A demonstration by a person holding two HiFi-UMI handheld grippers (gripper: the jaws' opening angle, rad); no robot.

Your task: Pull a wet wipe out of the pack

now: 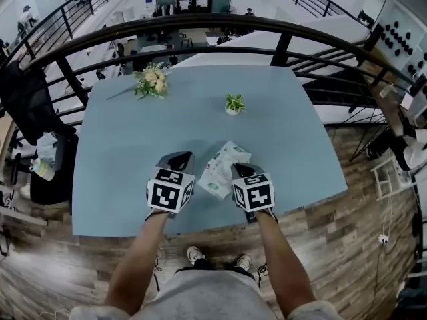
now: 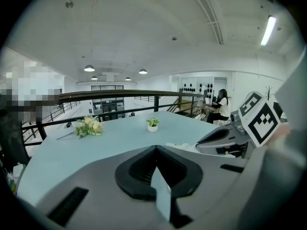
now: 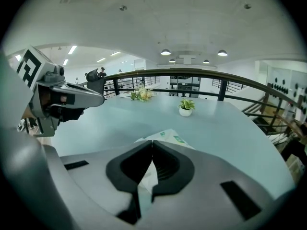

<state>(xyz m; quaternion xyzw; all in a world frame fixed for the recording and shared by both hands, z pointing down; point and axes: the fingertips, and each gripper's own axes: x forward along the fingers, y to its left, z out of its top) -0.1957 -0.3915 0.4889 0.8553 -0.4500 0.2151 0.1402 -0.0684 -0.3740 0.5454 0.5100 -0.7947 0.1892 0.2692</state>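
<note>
Two grippers, both over the near edge of the table (image 1: 120, 179).

- Left gripper (image 1: 180, 156): jaws closed, nothing between them.
- Right gripper (image 1: 239, 168): jaws closed, tips at the right edge of the pack (image 1: 222, 167). Cannot tell if they pinch it.
- The pack lies flat between the grippers. It is white with green print, too small to read.
- Table is pale blue. Flowers (image 1: 152, 81) and a potted plant (image 1: 233, 104) sit at the far side.
- Dark railing (image 1: 200, 24) curves behind the table.
- Wood plank floor (image 1: 360, 245).

Grey left gripper (image 1: 177, 157) and right gripper (image 1: 240, 169) bear black-and-white marker cubes (image 1: 170, 191); grey clothing (image 1: 200, 295), white shoes (image 1: 195, 253)
</note>
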